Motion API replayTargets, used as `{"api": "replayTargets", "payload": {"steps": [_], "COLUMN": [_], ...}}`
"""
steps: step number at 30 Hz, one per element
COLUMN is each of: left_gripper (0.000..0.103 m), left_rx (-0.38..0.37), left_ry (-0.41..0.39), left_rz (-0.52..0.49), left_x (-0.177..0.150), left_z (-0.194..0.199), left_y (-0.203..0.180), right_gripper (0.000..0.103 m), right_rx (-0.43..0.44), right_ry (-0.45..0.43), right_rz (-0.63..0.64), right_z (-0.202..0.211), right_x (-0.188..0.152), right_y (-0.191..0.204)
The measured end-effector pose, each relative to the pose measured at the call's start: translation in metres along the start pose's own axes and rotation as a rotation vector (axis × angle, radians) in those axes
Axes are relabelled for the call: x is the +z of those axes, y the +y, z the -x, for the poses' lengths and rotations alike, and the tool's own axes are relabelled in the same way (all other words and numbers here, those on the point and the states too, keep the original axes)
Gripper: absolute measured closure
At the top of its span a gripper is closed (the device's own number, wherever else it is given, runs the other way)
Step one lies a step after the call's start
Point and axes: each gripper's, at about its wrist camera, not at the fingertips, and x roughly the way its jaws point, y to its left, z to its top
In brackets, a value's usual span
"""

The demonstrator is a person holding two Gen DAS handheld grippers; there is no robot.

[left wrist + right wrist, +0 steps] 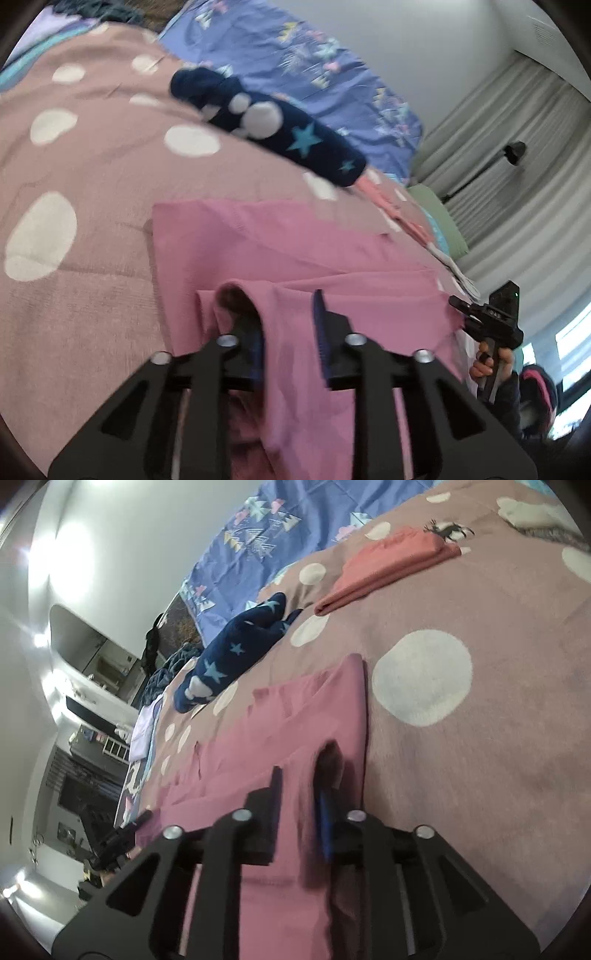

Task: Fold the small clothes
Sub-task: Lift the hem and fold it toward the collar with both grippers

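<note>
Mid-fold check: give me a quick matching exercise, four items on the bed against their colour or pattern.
Items:
1. garment being folded
2. plush piece
3. folded top
4. blanket

Descriptions:
A. navy with light blue stars
B. dusty pink with white dots
C. plain mauve pink
D. coral, lying apart near the far edge

Pairs: 1-C, 2-A, 3-D, 4-B

Left gripper [286, 314] low over pink cotton garment [295, 251], cloth draped between parted jaws, lying on dusty-pink blanket with white dots [92, 184]. Beyond, navy star-print fleece piece [295, 140]. At right, right gripper [458, 306] at garment's edge.
</note>
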Motion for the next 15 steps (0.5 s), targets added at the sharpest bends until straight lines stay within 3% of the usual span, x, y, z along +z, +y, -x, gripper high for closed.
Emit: {"api": "replayTargets", "payload": {"steps": [4,9,11,13,15], "left_gripper": [0.073,0.073,0.08,0.101,0.101], "left_rx": [0.016,0.058,0.063,0.046,0.026], "left_ry": [0.034,0.082,0.091,0.082,0.043], "left_rz": [-0.062,-0.054,-0.042,-0.031,-0.027], "left_x": [-0.012,-0.028,-0.031,-0.028,-0.018], "left_z": [0.016,0.014,0.013,0.013,0.016], "left_y": [-0.012,-0.006,-0.002,-0.001,-0.006], "right_gripper": [0.079,0.083,0.092,0.095,0.098], "right_rx": [0.007,-0.04,-0.051,-0.048,-0.013], "right_ry": [0.023,0.047,0.05,0.049,0.038], "right_rz": [0.071,0.129,0.132,0.11,0.081], "right_z": [0.021,0.026,0.023,0.019,0.019], "right_x": [-0.015,-0.031,-0.031,-0.028,-0.021], "right_y": [0.01,0.017,0.017,0.014,0.014]}}
